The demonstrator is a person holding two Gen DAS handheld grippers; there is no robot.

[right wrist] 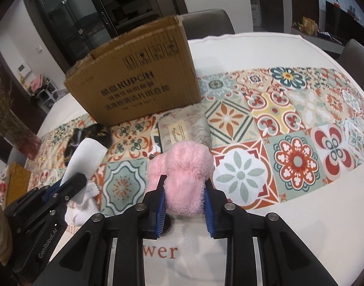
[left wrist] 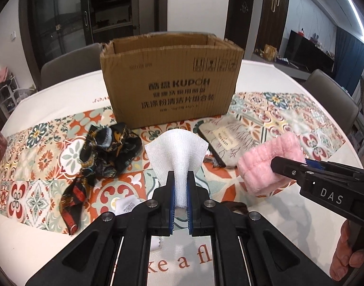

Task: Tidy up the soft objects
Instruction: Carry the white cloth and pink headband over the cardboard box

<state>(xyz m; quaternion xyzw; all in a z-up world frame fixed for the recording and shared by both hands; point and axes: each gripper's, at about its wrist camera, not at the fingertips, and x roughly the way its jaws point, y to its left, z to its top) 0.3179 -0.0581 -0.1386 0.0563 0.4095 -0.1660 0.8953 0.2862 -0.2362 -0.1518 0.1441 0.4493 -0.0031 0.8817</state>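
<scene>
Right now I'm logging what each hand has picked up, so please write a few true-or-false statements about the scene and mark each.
1. The left gripper is shut on the white cloth. True.
2. The right gripper holds the dark patterned scarf. False: it holds the pink fluffy cloth; the scarf lies on the table.
3. The cardboard box is open on top. True.
4. The flat pouch sits inside the box. False: it lies on the tablecloth before it.

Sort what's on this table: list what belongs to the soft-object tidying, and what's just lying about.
Job: white cloth in left gripper; pink fluffy item in right gripper; patterned scarf; cardboard box.
Lying about: book; vase of dried flowers.
</scene>
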